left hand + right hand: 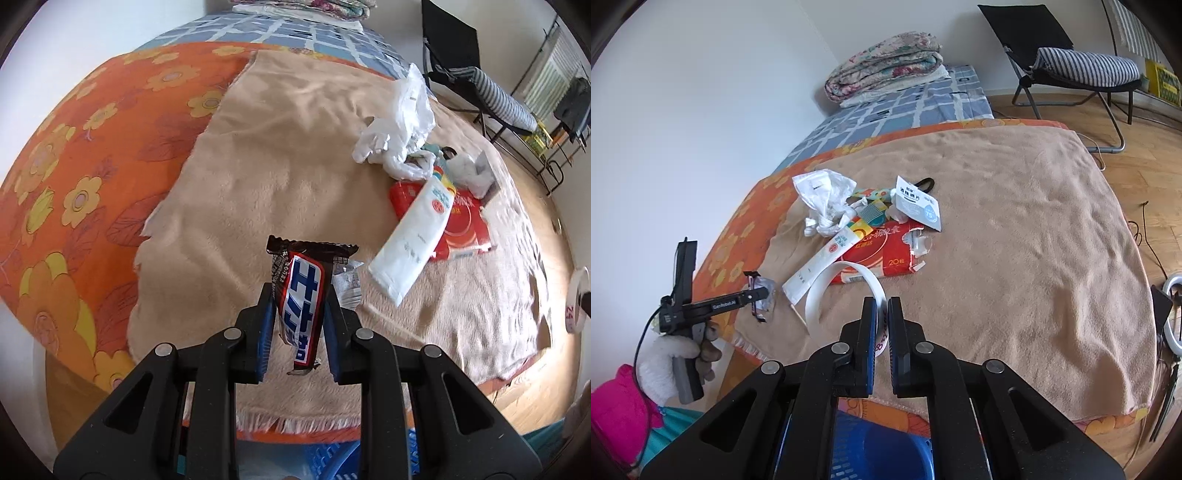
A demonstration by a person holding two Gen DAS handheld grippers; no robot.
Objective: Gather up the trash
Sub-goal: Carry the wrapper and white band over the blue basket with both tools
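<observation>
The left gripper (pixel 299 325) gripped a candy wrapper (pixel 301 295) between its fingers (pixel 266 328), with a scrap of clear foil (pixel 347 288) caught beside it; both hung clear above the tan blanket (pixel 280 173) near the bed's front edge. The right gripper (pixel 882 332) was clamped on a white strip (pixel 846 273), a curled band that arched up and away from the fingers (pixel 868 332) toward the litter pile. A blue basket (pixel 879 443) sat just below both grippers, off the foot of the bed.

This looked like the carry-and-drop step: both grippers were loaded and near the basket. Judging by that, the next move would call for bringing each load over the basket's mouth and freeing it, the light wrapper and foil low enough that they would not drift aside, and the springy strip far enough in that it would not flip out over the rim.

Much remained on the blanket: a crumpled white bag (pixel 823 199), a red box (pixel 882 251) with a torn corner, a white tube (pixel 820 262) lying across it, a wipe packet (pixel 918 205) and a thin stick (pixel 798 315), clustered together well apart from the basket.
</observation>
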